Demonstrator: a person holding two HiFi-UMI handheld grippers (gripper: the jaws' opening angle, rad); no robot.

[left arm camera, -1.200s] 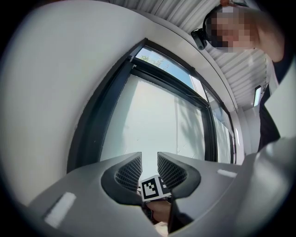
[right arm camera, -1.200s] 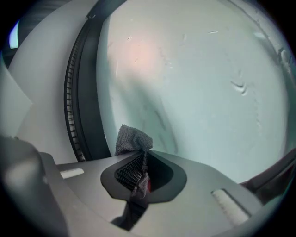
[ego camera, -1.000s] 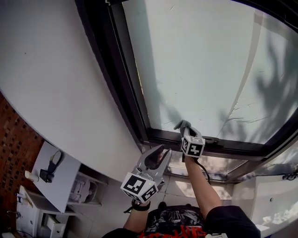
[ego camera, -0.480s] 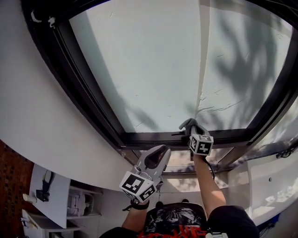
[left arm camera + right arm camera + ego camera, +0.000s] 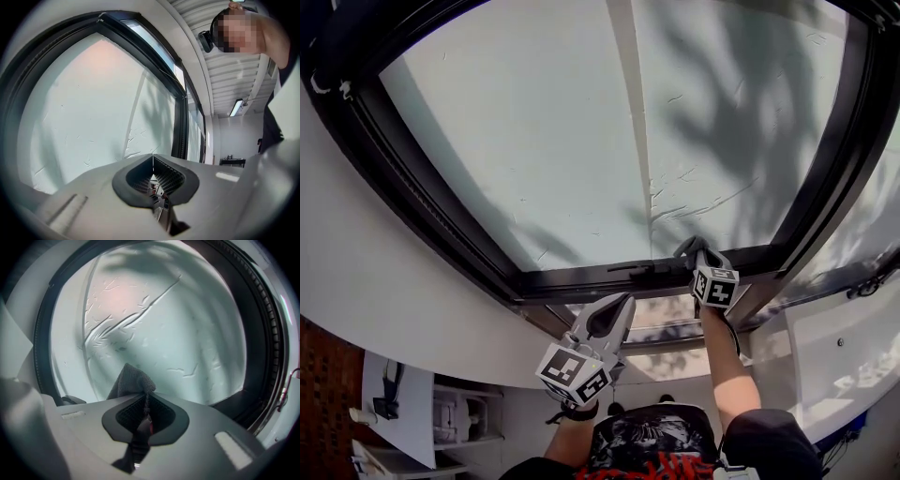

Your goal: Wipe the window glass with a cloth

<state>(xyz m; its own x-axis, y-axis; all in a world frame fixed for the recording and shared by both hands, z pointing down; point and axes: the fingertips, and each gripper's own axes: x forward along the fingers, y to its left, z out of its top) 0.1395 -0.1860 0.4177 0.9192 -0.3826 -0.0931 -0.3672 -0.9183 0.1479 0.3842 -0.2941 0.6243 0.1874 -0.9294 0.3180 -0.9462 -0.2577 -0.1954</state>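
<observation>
Cloth (image 5: 688, 249) in right tongs (image 5: 695, 262) sits beside bottom frame (image 5: 581, 278) of window glass (image 5: 553, 141)

cloth (image 5: 133, 379): mostly hidden between the jaws of the right gripper (image 5: 146, 396); only a tuft shows at 12 o'clock.
window frame (image 5: 581, 279): cut off at 12 and 3 o'clock, head view.
shelf items (image 5: 455, 417): 8 o'clock, too small to tell.

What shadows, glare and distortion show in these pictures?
Head view: leafy shadows fall across the pale frosted window glass, and the black window frame bows. Both gripper views: fisheye, dark rims. Right gripper view: pinkish glare above the grey woven cloth.
</observation>
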